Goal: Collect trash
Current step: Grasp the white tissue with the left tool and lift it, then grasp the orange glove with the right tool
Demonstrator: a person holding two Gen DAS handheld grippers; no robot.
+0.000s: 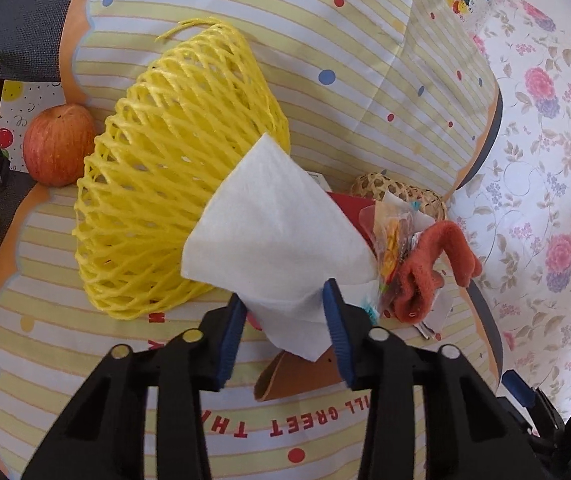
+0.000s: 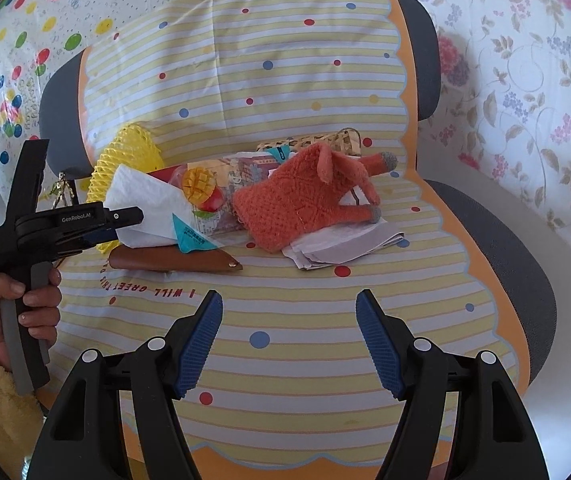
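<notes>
White tissue, creased, folded to a point, pinched by left hand-held gripper, right hand-held gripper spread

This looks like a home room dressed up for a party. A dark office chair wears a striped, dotted cloth, floral fabric and balloon-print sheeting hang behind, and a knitted glove, an apple and wrappers lie about.

Striped chair cover w/ glove, tissue
</notes>
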